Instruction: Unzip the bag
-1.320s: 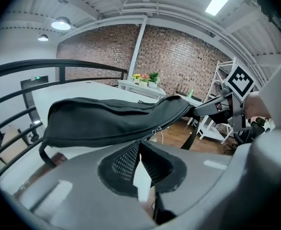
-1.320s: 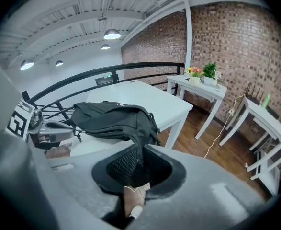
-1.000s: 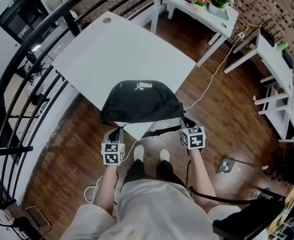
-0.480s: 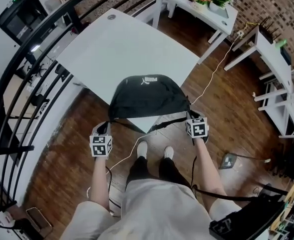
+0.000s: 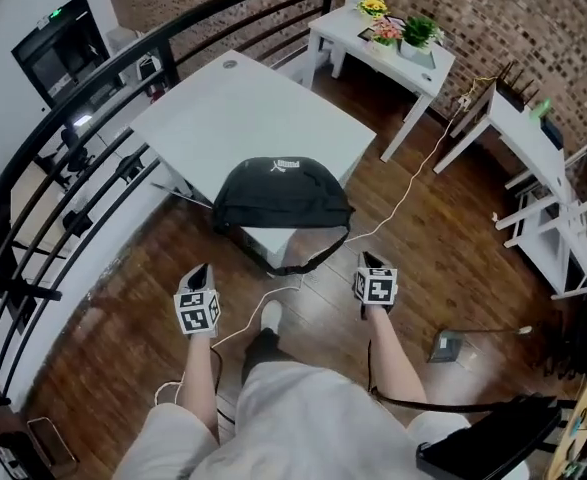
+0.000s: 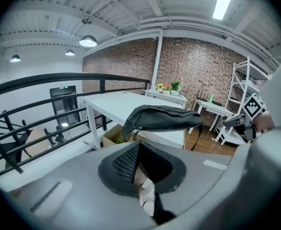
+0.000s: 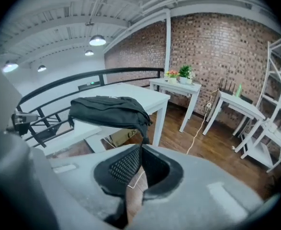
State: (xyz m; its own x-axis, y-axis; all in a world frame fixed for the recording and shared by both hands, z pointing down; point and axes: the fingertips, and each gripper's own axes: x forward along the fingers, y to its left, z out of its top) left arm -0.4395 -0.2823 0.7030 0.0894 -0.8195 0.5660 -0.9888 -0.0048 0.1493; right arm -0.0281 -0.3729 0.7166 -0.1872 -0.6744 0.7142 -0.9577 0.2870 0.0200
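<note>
The person's bare left forearm (image 5: 199, 378) and bare right forearm (image 5: 392, 363) reach forward and down, well apart, at about the same height. The grey left gripper (image 5: 200, 273), topped by its square-marker cube, holds its jaws pressed together, empty. The matching grey right gripper (image 5: 366, 260) is closing its jaws with nothing between them.

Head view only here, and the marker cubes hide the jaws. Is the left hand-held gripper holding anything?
Observer: No. The left hand-held gripper is shut on nothing.
Operator: And the right one?
Observer: The right hand-held gripper has its jaws closing, with nothing between them.
Operator: Anything under the table?
Observer: Yes, a cardboard box stands under the table.
</note>
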